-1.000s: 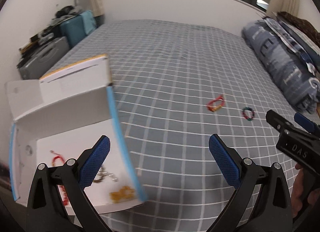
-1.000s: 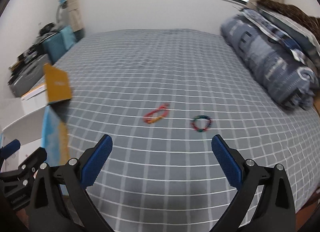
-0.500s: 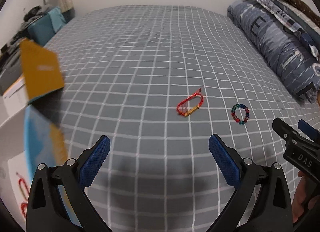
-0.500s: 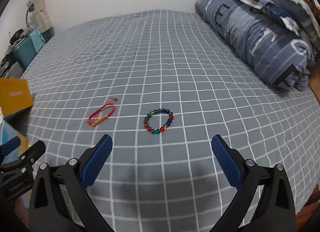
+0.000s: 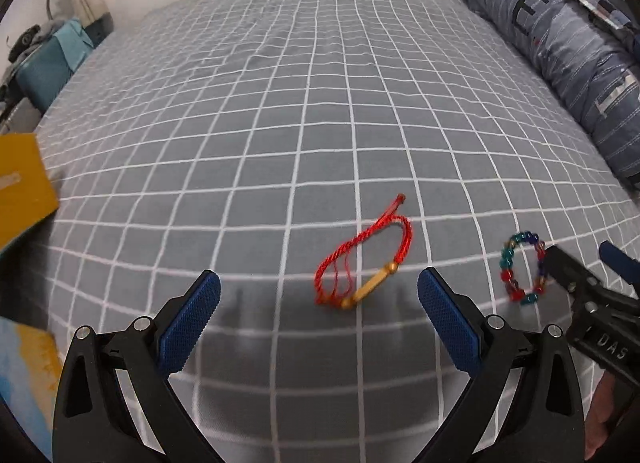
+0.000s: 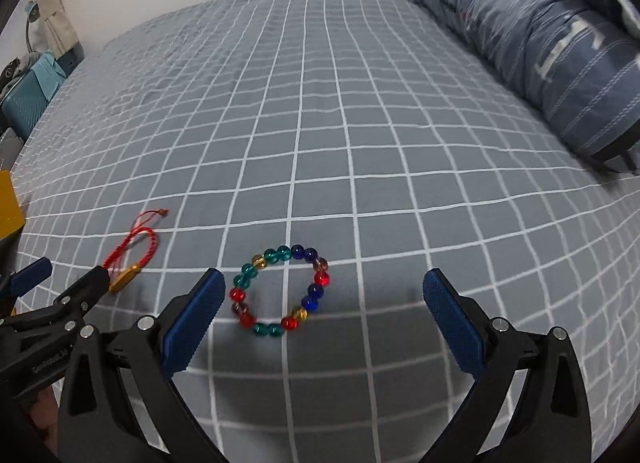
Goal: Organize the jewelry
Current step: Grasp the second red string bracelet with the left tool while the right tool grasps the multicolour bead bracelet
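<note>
Both grippers are hovering low over the grey checked bedsheet (image 5: 320,111); the left gripper (image 5: 319,305) is standing with its blue pads spread wide, gripping nothing; the red cord bracelet (image 5: 362,259) with its gold tube is lying flat on the sheet right between and just ahead of those pads; the right gripper (image 6: 320,303) is likewise gaping wide and carrying nothing; the multicoloured bead bracelet (image 6: 280,291) is sitting on the sheet between its fingertips, nearer the left pad; the two bracelets are lying near each other, not touching; a yellow box flap (image 5: 20,187) is showing at the far left edge; a rolled blue striped duvet (image 6: 532,35) is lying along the right side of the bed.
</note>
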{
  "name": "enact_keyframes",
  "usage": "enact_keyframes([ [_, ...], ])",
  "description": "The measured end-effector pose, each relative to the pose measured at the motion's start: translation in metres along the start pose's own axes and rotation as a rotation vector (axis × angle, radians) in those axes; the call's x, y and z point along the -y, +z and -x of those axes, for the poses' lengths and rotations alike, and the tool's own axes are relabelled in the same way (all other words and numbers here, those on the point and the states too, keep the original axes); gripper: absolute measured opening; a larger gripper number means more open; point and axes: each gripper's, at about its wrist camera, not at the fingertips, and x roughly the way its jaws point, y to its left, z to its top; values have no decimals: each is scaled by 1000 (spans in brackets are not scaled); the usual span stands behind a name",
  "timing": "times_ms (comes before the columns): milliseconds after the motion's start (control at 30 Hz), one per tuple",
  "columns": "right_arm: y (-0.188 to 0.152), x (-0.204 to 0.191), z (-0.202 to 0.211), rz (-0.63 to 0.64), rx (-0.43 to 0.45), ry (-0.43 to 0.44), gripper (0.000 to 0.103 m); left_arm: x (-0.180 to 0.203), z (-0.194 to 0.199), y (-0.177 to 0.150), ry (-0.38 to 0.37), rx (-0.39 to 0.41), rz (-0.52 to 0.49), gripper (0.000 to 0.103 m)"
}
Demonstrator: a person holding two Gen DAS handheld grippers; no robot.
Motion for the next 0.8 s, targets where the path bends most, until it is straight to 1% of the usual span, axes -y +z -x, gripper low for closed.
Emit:
enact_keyframes([
  [167, 5, 0, -17, -4, -27, 9, 94, 8, -22, 7, -10, -12, -4, 97],
  [233, 5, 0, -23, -3, -47, 10, 87, 11, -27, 8, -13, -13, -11, 97],
  [300, 5, 2, -29, -10, -63, 11, 83, 13, -34, 10, -15, -15, -14, 97],
  [433, 7, 4, -34, -12, -71, 22, 80, 16, -46, 9, -23, -21, -14, 97],
  [467, 7, 4, -33, -12, -71, 25, 78, 15, -50, 9, -20, -23, -17, 97],
  [533, 7, 4, -33, -9, -78, 15, 67, 13, -52, 9, -21, -19, -14, 97],
  [667, 7, 4, -33, -9, -86, 15, 62, 12, -50, 9, -28, -23, -3, 95],
  [733, 7, 2, -34, -4, -92, -1, 53, 11, -48, 9, -30, -26, -1, 91],
  [800, 7, 2, -33, 2, -96, -2, 48, 11, -49, 9, -30, -32, -2, 83],
])
